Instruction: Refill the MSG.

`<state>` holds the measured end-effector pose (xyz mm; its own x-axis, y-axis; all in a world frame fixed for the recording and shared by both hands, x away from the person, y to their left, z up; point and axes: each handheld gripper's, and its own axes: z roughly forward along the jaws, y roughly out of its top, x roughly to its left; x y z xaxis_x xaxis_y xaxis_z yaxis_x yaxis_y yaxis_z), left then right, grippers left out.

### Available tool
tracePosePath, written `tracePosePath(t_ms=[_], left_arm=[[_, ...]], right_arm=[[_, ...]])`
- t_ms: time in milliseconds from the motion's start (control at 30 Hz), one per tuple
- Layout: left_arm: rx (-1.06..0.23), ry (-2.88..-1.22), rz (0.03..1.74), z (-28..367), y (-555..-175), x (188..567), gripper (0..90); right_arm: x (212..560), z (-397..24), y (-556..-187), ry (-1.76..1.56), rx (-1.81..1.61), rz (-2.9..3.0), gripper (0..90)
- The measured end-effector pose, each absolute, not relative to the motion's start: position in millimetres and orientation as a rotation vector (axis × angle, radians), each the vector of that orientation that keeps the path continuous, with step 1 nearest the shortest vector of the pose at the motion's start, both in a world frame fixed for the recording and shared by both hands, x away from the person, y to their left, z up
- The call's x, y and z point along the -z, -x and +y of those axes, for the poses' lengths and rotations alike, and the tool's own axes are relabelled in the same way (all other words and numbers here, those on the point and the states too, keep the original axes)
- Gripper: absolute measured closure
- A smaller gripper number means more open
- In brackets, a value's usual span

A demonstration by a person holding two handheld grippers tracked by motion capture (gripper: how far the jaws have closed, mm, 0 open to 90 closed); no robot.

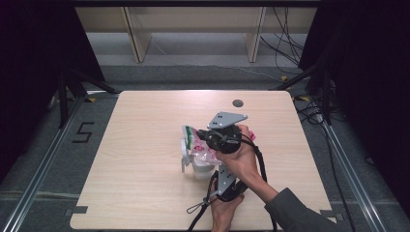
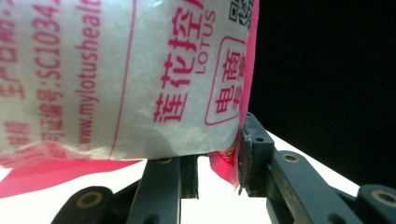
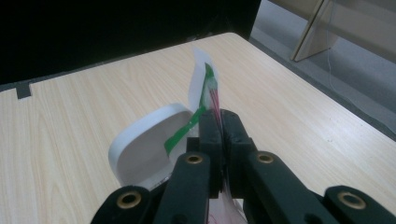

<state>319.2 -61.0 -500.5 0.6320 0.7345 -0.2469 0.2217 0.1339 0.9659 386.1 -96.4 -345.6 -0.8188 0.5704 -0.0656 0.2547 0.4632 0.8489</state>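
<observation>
Low in the middle of the high view, nearest the person, the left gripper (image 1: 220, 180) points up the frame toward a clear packet (image 1: 199, 145) printed in pink and green that stands over a white container (image 1: 196, 166) at the table's centre. Its own view shows the jaws part-way closed on the lower body of the packet (image 2: 140, 79): the right-hand pad (image 2: 250, 154) presses the pink side seam, while the left-hand jaw sits under the bulging white fill, so the hold looks like a steadying clamp on the bag's base. Just above it in the high view, the right gripper (image 1: 200, 137) reaches leftward across the packet's top, the right hand (image 1: 239, 157) crossing over the left hand (image 1: 225, 210). From the right gripper view, the jaws are pinched together on the packet's upper edge (image 3: 208, 86), a thin strip with a green band rising straight up out of the pads, its long line running up the frame. Beyond and to the left of those jaws lies the container's open white lid (image 3: 149, 140), tipped back toward the wooden table (image 3: 74, 116). The relation that matters is that the two grips sit one above the other along the packet's height, bottom held, top nipped; any tearing or tipping would probably pivot between them, directly over the container's mouth.
</observation>
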Motion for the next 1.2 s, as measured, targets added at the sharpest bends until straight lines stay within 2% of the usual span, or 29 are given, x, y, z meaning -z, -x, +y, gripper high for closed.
tracePosePath(t_ms=[300,367,567,600,800,900,933,1033,1100,1200], left_arm=[[-0.429,-1.386,0.867,-64.4,-318.7,499.7,71.9],[-0.451,-1.435,0.866,-60.7,-319.4,500.3,71.9],[-0.454,-1.442,0.863,-60.3,-319.2,499.8,71.9],[-0.428,-1.39,0.869,-64.0,-318.9,499.6,72.0],[-0.454,-1.436,0.861,-60.8,-319.0,499.8,71.9],[-0.422,-1.383,0.867,-64.7,-319.0,499.6,72.0],[-0.449,-1.437,0.861,-61.3,-319.2,500.2,71.9],[-0.447,-1.435,0.859,-61.0,-319.1,499.8,71.9],[-0.432,-1.384,0.87,-64.4,-318.3,499.4,71.9],[-0.452,-1.439,0.857,-61.2,-319.1,500.0,72.0]], right_arm=[[344.9,-97.8,-387.1,-0.699,-1.302,2.36,89.4],[344.6,-98.3,-388.6,-0.672,-1.317,2.343,89.4],[344.0,-99.1,-388.6,-0.687,-1.313,2.37,89.4],[343.6,-99.3,-388.8,-0.685,-1.322,2.361,89.4],[344.6,-98.0,-387.4,-0.689,-1.296,2.36,89.4],[343.6,-98.5,-388.0,-0.682,-1.312,2.357,89.4],[344.7,-98.0,-388.1,-0.67,-1.301,2.36,89.4],[345.7,-97.3,-388.0,-0.672,-1.283,2.366,89.4],[344.8,-97.8,-388.6,-0.669,-1.307,2.358,89.4],[344.7,-98.2,-388.6,-0.673,-1.311,2.348,89.4]])
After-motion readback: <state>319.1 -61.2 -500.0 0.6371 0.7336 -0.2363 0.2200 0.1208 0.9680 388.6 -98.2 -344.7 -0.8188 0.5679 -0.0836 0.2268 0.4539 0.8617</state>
